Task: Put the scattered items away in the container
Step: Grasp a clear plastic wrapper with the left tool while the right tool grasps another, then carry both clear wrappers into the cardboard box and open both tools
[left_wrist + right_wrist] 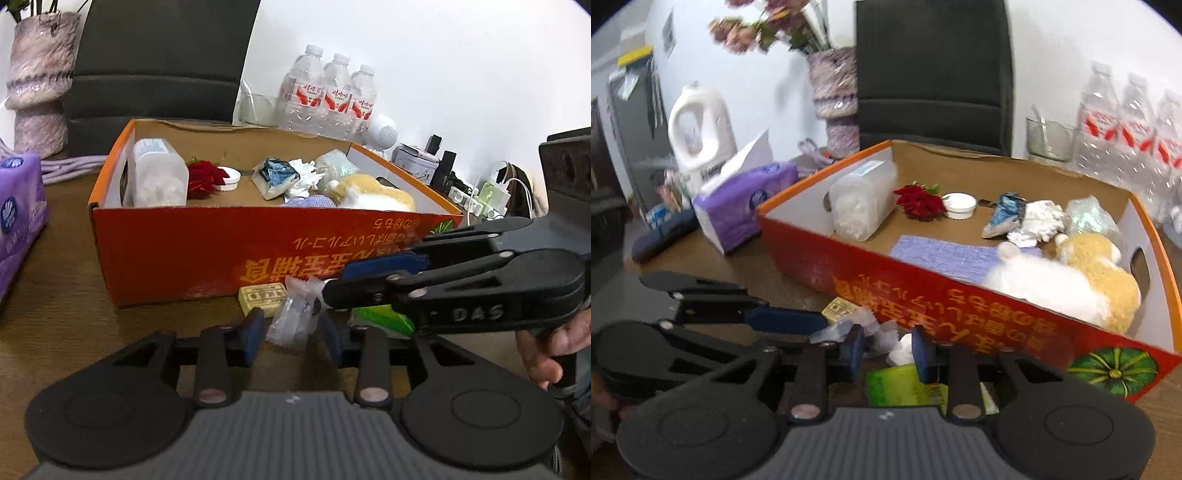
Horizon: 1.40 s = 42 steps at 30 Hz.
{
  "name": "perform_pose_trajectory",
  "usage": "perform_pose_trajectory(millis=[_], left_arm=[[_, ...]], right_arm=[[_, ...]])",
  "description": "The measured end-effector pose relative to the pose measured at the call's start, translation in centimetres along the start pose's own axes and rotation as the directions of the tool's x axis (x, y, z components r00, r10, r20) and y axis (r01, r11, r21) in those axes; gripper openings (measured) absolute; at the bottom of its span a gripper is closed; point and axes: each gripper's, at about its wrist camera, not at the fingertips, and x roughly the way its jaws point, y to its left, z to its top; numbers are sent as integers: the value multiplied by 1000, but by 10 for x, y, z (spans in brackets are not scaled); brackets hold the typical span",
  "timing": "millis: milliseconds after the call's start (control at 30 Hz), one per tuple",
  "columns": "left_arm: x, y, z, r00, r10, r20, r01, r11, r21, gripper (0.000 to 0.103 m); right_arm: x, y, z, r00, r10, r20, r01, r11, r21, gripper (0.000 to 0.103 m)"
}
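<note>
The left hand-held gripper (293, 334) stands slightly spread around a crumpled clear plastic wrapper (291, 314) on the counter (74, 295), just near of the orange box (177, 251); whether its pads press the wrapper I cannot tell. The right hand-held gripper (888, 352), also partly spread, hovers over the same litter and a green packet (905, 386). Best to let one take the wrapper, pinch it firmly at its bulk, lift clear of the box's near wall, then release inside.

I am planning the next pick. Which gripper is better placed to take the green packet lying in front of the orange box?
Right. The green packet lies directly under the right gripper, while the left gripper straddles the clear bag.
</note>
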Motion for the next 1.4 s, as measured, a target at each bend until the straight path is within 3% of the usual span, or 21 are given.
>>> perform_pose_trajectory(millis=[67,200,367,500,533,567,600,767,867,1033,1100,1300,1400], left_arm=[[-2,-4,-2,1000,-13,-7,13,1000,15,22],[-23,4,-4,998,-60,-15,60,997,-40,22],[-55,30,-5,997,-37,62,45,991,-127,21],[-56,36,-4,998,-11,60,21,987,-158,21],[-55,35,-4,998,-9,57,18,988,-152,21],[-55,33,-4,998,-10,55,18,990,-140,21],[-55,29,-4,998,-11,55,17,992,-123,22],[-52,23,-7,999,12,50,-7,995,-98,21],[-61,15,-15,996,68,58,-61,991,-116,21],[-114,-31,-57,986,87,146,-55,976,-209,22],[-125,-48,-72,987,103,123,-71,968,-241,22],[-152,-88,-86,983,131,132,-103,975,-196,22],[-157,-104,-88,979,160,124,-138,976,-170,22]], right_arm=[[-2,0,-2,1000,5,7,-5,1000,5,31],[1,11,-5,1000,2,0,-2,999,-54,35],[11,27,-1,1000,-5,-14,3,990,-144,41],[20,33,-5,1000,-13,-15,10,983,-184,43],[20,33,-5,1000,-10,-14,8,983,-183,41],[22,31,-4,999,-7,-34,1,986,-167,23],[25,28,-2,998,-3,-57,-5,990,-138,14],[26,25,1,997,-11,-74,4,995,-98,11],[17,37,-5,995,-48,-91,39,994,-100,6],[-45,52,-39,997,-68,28,68,998,-17,6],[-77,57,-56,992,-77,100,74,996,40,6],[-137,71,-102,967,-139,214,117,987,111,6],[-156,77,-123,955,-124,268,87,986,145,6]])
